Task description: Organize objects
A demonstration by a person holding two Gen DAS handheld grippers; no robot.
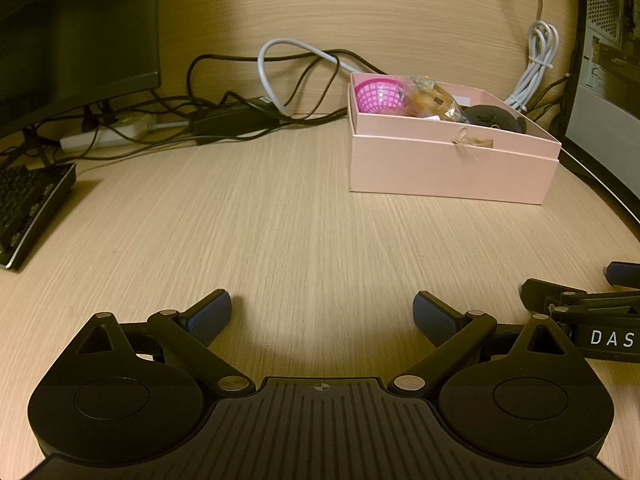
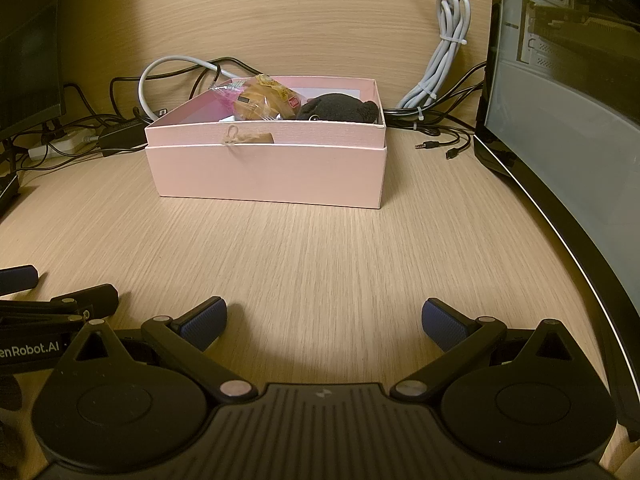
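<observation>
The pink box (image 2: 264, 172) sits on the desk (image 2: 320, 256) well ahead of both sets of jaws: ahead and slightly left of the right gripper (image 2: 324, 322), ahead and to the right of the left gripper (image 1: 322, 314). It appears to stand nested in its own lid, with a small paper tag (image 2: 250, 137) tied at the front rim.

Contents: 3 items are visible inside. A pink plastic basket (image 1: 380, 96) lies at the left end, a wrapped pastry (image 2: 266, 98) in the middle, and a dark soft toy (image 2: 340, 109) at the right end. All 3 rest within the walls; none overhangs the rim.

Grippers: both are low over the desk, side by side, well short of the box. The jaws of each stand wide apart with bare desk between the blue pads. Neither holds anything.

Desk between jaws and box: bare wood in both views. No loose item awaits collection there.

Surroundings: a keyboard (image 1: 28, 208) far left of the left jaws; cables (image 1: 224, 92) and a bundled white cord (image 2: 444, 60) behind the box; a computer case (image 2: 568, 92) to the right.

Assessment: the sorting appears complete or nearly so. Any item outside these views cannot be ruled out. Whether a lid is to be fitted cannot be told.
</observation>
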